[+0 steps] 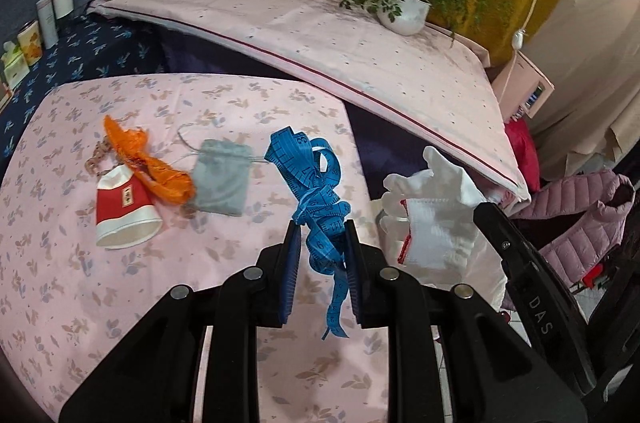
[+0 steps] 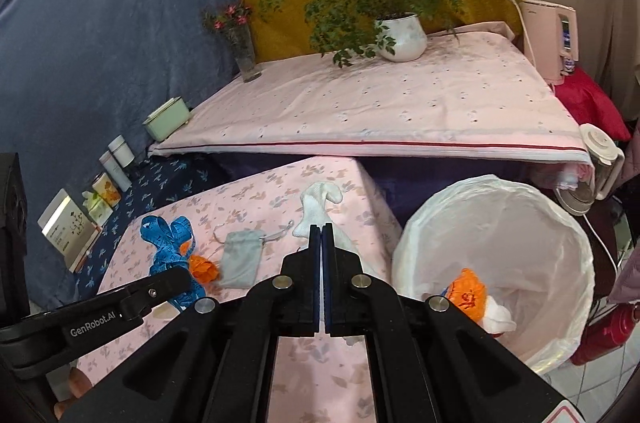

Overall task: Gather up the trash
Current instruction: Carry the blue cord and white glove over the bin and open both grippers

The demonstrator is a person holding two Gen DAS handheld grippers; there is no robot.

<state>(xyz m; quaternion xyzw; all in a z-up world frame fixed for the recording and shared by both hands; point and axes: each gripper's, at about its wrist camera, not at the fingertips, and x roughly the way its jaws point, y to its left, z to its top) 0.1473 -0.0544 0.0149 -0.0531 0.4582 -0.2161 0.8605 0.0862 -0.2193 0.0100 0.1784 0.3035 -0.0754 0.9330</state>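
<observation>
The left gripper (image 1: 322, 235) is carrying the bunched blue tape measure (image 1: 316, 191) clamped in its jaws above the desk (image 1: 60, 263); the right gripper (image 2: 322, 235) is pinching a white glove (image 2: 320, 203). Next, I judge, both loads need swinging over the lined bin (image 2: 520, 207), which is already holding orange and white scraps.

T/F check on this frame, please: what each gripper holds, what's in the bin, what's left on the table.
1. The left gripper is shut on the blue measuring tape. True.
2. The right gripper holds the grey pouch. False: it grips the white sock; the pouch lies on the table.
3. The bin is empty. False: an orange scrap lies inside.
4. The paper cup lies on its side. True.
</observation>
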